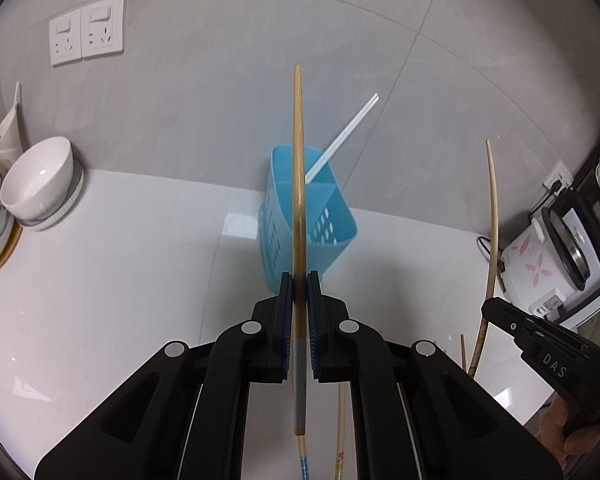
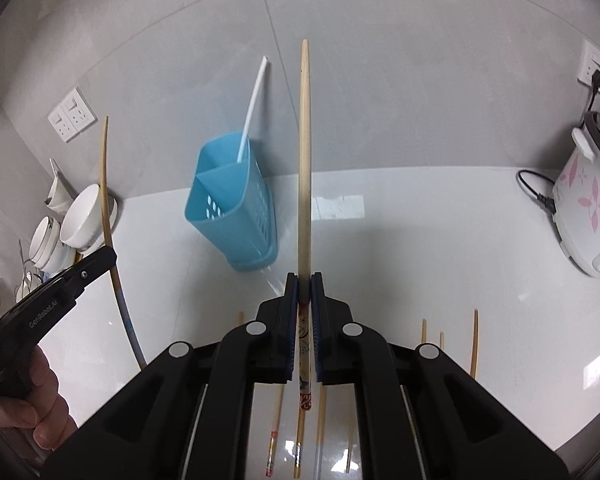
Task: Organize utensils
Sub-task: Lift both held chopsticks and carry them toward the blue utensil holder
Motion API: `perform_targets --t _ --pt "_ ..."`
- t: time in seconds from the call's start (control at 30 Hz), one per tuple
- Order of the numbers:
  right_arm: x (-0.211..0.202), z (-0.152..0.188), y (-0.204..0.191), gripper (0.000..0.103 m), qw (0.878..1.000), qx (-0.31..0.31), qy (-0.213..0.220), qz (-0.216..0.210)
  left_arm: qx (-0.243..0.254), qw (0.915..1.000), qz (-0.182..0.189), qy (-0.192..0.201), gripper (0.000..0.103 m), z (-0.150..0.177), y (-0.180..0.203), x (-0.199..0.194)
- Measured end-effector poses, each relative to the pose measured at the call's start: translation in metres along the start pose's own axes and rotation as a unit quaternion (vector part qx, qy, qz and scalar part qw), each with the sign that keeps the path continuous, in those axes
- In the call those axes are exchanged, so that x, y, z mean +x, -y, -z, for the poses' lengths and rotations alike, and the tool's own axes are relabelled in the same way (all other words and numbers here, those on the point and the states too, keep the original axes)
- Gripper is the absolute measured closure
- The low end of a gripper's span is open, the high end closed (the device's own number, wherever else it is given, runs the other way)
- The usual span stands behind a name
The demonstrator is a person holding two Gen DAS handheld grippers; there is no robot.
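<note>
Chopsticks — one clamped in each tool. The left tool is closed on a bamboo chopstick pointing up and away; the right tool is likewise closed on a patterned-handled chopstick. Beyond both, on the white worktop, stands a blue divided holder with white chopsticks leaning in its far compartment. More chopsticks lie near, bowls far left.
</note>
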State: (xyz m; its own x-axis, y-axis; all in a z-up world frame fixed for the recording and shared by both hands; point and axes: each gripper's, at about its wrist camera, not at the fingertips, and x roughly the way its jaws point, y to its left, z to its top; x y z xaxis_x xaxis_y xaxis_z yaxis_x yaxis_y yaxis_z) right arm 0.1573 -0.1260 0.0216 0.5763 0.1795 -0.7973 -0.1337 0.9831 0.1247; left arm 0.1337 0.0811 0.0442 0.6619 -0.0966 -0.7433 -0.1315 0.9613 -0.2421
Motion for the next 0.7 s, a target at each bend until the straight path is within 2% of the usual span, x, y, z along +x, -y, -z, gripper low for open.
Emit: perform_targets --t 0.4,0.7 --pt "0.004 -0.043 -0.017 0.097 0.999 -0.004 0.03 -0.018 0.002 0.9993 0.019 0.034 0.096 -0.042 0.008 0.009" --pt "0.017 -0.072 -0.025 0.097 0.998 -0.006 0.059 -0.034 0.015 0.9959 0.044 0.078 0.096 -0.074 0.013 0.022"
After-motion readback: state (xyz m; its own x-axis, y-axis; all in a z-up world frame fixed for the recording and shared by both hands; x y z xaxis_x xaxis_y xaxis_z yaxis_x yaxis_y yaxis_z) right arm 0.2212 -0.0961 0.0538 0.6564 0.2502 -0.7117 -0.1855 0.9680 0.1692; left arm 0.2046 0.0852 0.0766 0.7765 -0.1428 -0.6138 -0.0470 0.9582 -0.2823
